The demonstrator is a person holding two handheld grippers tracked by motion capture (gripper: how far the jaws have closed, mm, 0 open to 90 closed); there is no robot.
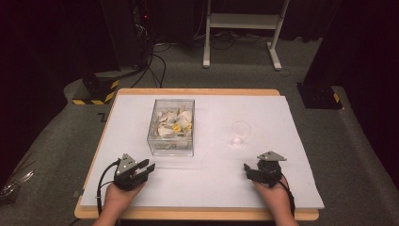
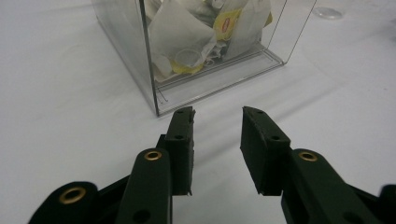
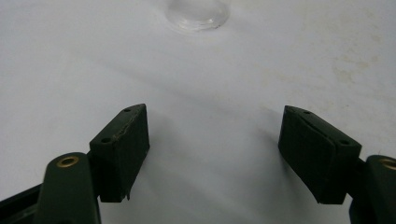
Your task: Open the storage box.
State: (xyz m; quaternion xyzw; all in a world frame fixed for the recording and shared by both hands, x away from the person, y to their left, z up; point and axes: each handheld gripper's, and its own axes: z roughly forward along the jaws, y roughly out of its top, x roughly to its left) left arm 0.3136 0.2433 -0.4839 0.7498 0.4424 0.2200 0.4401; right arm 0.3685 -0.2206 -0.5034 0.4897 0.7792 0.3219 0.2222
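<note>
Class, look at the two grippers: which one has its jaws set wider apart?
The right gripper, nearest the clear cup; the left gripper, by the clear box, shows a narrower gap.

The high view looks forward and down on the whole tabletop (image 1: 291, 188) from the person's side. The left claw (image 2: 217, 116) camera sits low, facing the clear box (image 2: 154, 88) close at 12 o'clock. The right claw (image 3: 215, 116) camera faces the glass (image 3: 198, 14) at 12 o'clock. The high view shares both.
</note>
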